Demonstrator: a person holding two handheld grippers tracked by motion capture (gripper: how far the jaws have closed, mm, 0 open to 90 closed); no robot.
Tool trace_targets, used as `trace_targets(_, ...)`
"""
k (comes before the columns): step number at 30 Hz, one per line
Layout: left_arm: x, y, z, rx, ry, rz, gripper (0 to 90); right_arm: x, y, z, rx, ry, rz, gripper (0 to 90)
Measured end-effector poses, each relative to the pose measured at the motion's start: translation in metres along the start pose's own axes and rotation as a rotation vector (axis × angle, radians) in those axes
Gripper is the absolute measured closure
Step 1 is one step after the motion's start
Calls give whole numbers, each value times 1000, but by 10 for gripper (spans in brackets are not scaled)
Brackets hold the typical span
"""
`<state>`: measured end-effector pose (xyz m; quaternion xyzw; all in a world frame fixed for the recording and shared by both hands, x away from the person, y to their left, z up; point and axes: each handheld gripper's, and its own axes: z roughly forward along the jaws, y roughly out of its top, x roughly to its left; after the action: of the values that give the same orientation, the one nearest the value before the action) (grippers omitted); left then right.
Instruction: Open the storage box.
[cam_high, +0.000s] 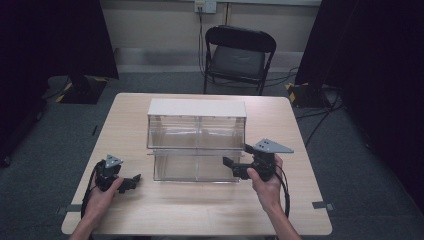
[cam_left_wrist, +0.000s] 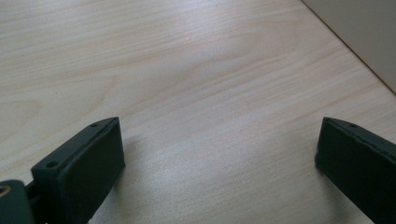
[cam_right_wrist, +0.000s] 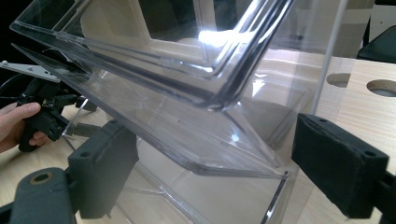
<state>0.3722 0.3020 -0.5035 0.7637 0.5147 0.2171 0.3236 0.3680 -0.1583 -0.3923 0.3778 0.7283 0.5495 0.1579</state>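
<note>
At the left of the high view, the left gripper (cam_high: 131, 181) lies low over the light wooden table (cam_high: 200, 205), held by the person's left hand (cam_high: 102, 196) near the front left corner and well apart from the clear box. Its own view looks down on bare wood grain, and its two black jaws stand wide apart with nothing between them. In the middle of the table stands the clear plastic bin (cam_high: 196, 145), a two-tier case with a white top (cam_high: 197, 107) and transparent compartments that look hollow. At its right front, the right gripper (cam_high: 236, 161) points leftward at the lower tier, gripped by the right hand (cam_high: 267, 187). In the right gripper view its jaws are spread wide on either side of a tilted transparent flap (cam_right_wrist: 187, 126) of the bin's lower tier, the flap's lower corner hanging between them; whether either pad touches the plastic cannot be told. Beyond the table's far edge a black folding chair (cam_high: 239, 57) stands against the wall.
</note>
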Motion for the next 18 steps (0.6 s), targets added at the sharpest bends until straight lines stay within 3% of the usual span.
trace_targets(18,0,0,0,0,1,0,7,-1,0,0,0,4,7,136)
